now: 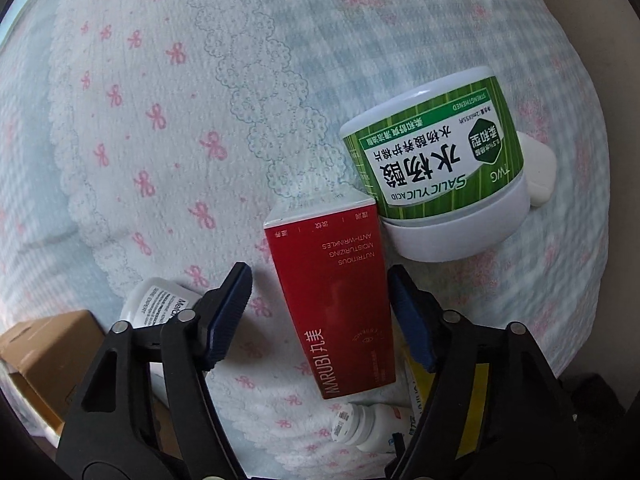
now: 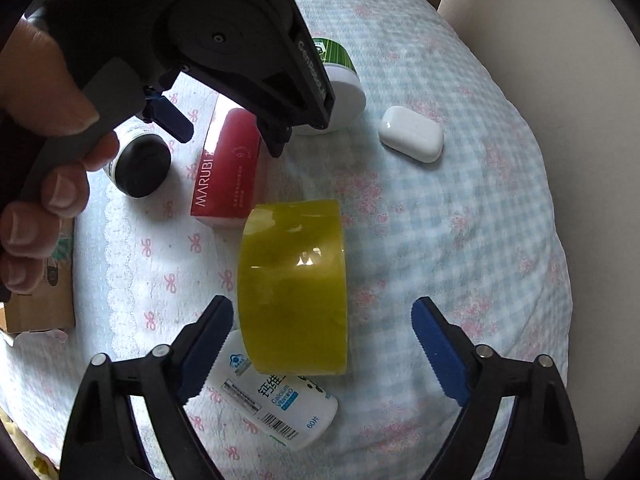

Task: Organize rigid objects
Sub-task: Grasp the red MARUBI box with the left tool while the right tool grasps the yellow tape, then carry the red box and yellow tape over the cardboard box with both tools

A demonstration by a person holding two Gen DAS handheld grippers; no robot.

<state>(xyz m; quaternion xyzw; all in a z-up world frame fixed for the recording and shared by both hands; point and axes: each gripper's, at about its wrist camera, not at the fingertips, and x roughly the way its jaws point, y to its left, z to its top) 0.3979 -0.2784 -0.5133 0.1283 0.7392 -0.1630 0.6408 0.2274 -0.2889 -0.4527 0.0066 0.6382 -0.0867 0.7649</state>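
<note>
A red MARUBI box [image 1: 340,304] lies on the patterned cloth between the fingers of my open left gripper [image 1: 320,316]; the right finger is close to its side. The box also shows in the right wrist view [image 2: 230,172], under the left gripper. A green salicylic acid jar [image 1: 436,160] lies on its side just beyond the box. My right gripper [image 2: 324,344] is open over a yellow tape roll [image 2: 294,284] standing on edge. A white calcium bottle [image 2: 276,400] lies next to the tape, by the left finger.
A white earbud case [image 2: 412,134] sits at the far right of the cloth. A white jar with a black lid [image 2: 140,164] lies left of the red box. A cardboard box [image 1: 44,360] stands at the left edge. A beige wall [image 2: 560,80] rises on the right.
</note>
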